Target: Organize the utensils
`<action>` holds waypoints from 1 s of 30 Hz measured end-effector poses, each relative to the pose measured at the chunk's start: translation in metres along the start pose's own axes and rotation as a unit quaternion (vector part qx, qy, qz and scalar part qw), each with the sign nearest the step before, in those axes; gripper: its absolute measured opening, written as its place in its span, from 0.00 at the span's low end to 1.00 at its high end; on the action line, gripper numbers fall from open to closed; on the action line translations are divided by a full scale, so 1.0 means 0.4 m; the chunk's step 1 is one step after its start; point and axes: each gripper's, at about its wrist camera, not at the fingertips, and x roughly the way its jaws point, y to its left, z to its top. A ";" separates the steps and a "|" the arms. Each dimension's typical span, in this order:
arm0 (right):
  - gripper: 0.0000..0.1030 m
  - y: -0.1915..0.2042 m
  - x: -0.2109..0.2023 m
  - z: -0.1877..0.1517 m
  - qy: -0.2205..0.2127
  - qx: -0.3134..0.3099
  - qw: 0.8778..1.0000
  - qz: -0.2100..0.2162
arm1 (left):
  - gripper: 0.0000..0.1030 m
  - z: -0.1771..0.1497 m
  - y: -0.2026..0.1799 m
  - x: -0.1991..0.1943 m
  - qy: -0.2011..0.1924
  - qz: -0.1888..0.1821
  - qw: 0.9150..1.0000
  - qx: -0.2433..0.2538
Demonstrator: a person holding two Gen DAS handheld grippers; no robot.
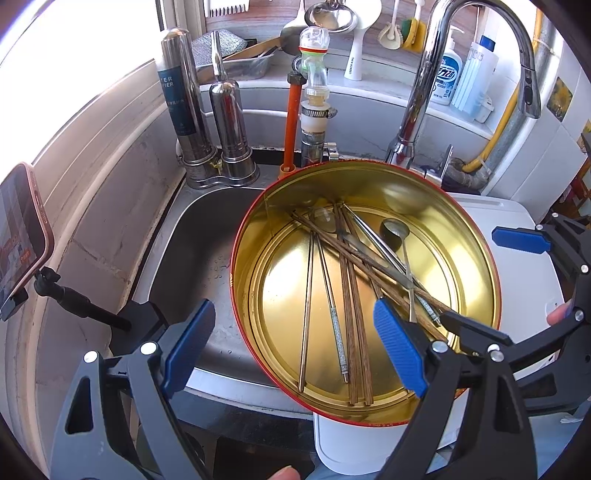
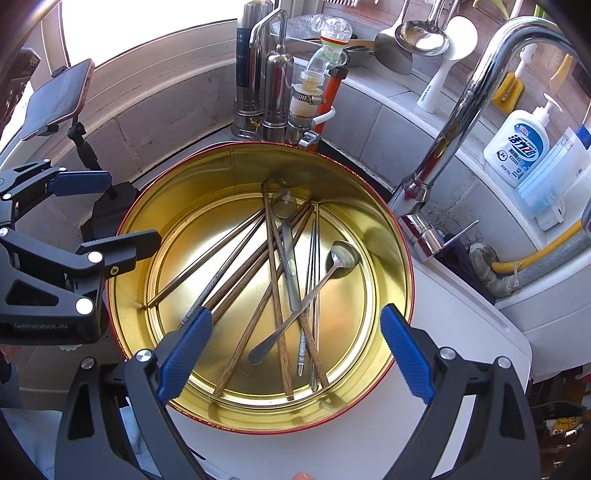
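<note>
A round gold tin with a red rim [image 1: 255, 229] [image 2: 125, 266] sits on a white board beside the sink. Inside lie several wooden chopsticks [image 1: 352, 314] [image 2: 277, 306], metal chopsticks [image 1: 306, 317] [image 2: 314, 266] and two metal spoons [image 1: 397, 230] [image 2: 341, 254], crossed in a loose pile. My left gripper [image 1: 295, 343] is open and empty, above the tin's near left edge; it also shows in the right wrist view [image 2: 122, 218]. My right gripper [image 2: 295, 354] is open and empty above the tin's near side; it also shows in the left wrist view [image 1: 480, 284].
A steel sink [image 1: 195, 258] lies left of the tin. A tall chrome faucet [image 1: 461, 44] [image 2: 480, 92] arches at the back right. Water filter cylinders [image 1: 184, 99], an orange pipe [image 1: 291, 122], soap bottles [image 2: 517, 144] and hanging ladles [image 2: 417, 33] line the back. A phone on a stand [image 1: 22, 229] stands left.
</note>
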 end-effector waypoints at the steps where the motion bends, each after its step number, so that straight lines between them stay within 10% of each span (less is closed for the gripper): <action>1: 0.90 0.000 0.000 0.000 0.000 0.000 1.000 0.000 | 0.83 -0.001 0.000 0.000 0.000 0.001 1.000 0.001; 30: 0.90 -0.021 0.027 0.014 0.036 -0.044 0.998 -0.016 | 0.83 0.028 -0.031 0.063 0.028 0.022 0.996 0.079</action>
